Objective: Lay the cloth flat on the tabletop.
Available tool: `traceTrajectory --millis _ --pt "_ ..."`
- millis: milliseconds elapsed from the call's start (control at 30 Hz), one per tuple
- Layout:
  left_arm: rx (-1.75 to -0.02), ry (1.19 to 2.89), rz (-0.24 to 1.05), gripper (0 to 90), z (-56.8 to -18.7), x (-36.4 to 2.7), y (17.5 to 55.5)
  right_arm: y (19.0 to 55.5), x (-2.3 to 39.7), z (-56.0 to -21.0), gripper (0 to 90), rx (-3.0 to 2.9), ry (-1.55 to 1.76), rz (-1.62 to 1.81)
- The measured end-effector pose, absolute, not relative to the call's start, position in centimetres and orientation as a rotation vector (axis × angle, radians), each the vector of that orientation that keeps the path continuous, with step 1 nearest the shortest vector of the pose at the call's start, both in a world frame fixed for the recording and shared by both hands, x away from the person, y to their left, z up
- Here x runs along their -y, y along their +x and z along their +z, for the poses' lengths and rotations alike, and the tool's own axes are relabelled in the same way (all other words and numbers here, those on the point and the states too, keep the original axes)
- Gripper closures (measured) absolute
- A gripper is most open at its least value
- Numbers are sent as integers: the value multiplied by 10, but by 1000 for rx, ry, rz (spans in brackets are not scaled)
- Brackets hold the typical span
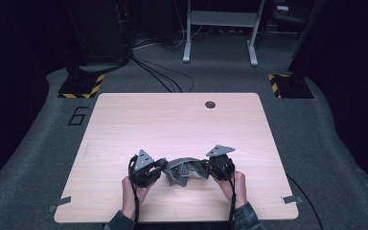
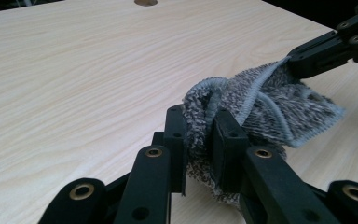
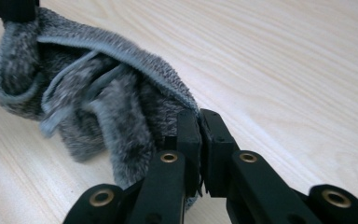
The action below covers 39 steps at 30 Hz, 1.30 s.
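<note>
A crumpled grey cloth (image 1: 186, 170) hangs bunched between both grippers: left gripper (image 2: 199, 140) pinches one thick fold, right gripper (image 3: 199, 140) clamps nearly closed on the opposite edge.

Mottled grey cloth (image 2: 261, 102), black claws, pale wood-grain table (image 1: 172, 120).
</note>
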State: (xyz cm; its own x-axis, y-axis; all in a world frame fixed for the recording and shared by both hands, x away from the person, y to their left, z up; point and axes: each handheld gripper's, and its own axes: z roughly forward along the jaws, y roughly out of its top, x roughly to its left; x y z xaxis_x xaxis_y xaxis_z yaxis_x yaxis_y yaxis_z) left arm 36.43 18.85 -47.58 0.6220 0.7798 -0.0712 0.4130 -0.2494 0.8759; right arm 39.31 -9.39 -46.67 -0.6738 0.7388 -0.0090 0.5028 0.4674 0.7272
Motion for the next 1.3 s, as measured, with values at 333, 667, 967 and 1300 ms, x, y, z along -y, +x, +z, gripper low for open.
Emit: traceTrajectory --millis 333,667,967,1300 --pt "-999 1858 455 722 -478 -205 367 397 97 -460 826 -2383 1045 1022" --pt "-1050 1859 426 392 -477 -216 369 401 97 -467 596 -2425 1116 1155" --pt "-1088 1879 377 385 -481 -230 374 412 91 -477 558 -2506 1202 1214" --pt "-1119 1878 339 408 -485 -249 370 411 77 -483 807 -2571 1126 1169"
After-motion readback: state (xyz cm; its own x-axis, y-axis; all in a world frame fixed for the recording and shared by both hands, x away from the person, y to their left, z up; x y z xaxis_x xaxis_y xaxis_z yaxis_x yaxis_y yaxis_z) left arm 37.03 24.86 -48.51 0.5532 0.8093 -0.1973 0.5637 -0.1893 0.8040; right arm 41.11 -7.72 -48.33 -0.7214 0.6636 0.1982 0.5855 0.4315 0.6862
